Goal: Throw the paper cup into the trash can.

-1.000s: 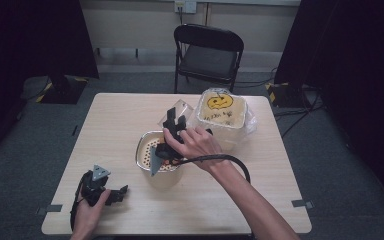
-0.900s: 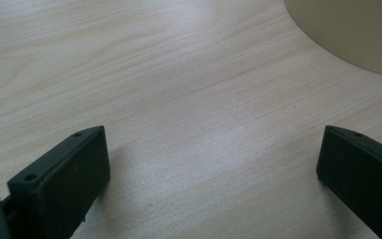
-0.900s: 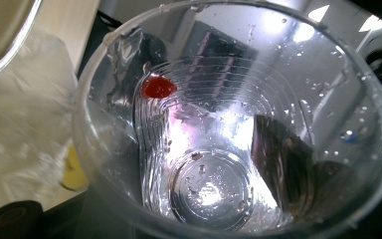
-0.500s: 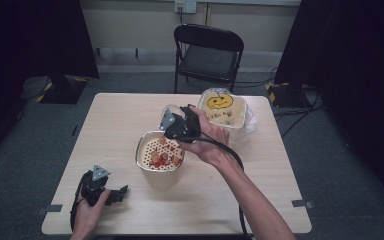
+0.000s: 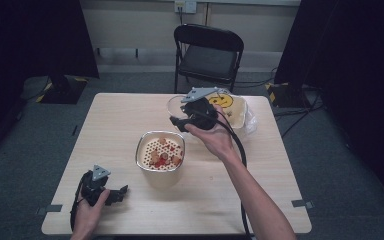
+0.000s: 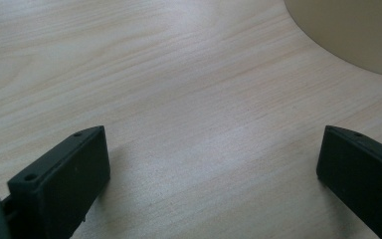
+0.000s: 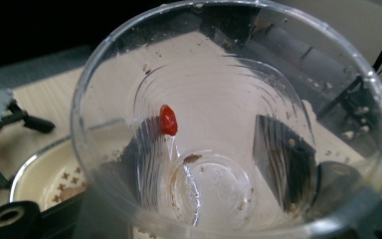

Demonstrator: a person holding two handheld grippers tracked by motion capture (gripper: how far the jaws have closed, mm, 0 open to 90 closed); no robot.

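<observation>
Partly, clear cup [image 7: 229, 129] hides right gripper [image 5: 187, 117] jaws.

- No words, brand names or numbers can be read on anything here.
- The one sign is a black smiley face, two eyes and a curved mouth, on a yellow round patch [image 5: 221, 100]. It stands on the cream container wrapped in clear plastic [image 5: 237, 116] at the far right of the pale wooden table [image 5: 110, 125], partly hidden.
</observation>
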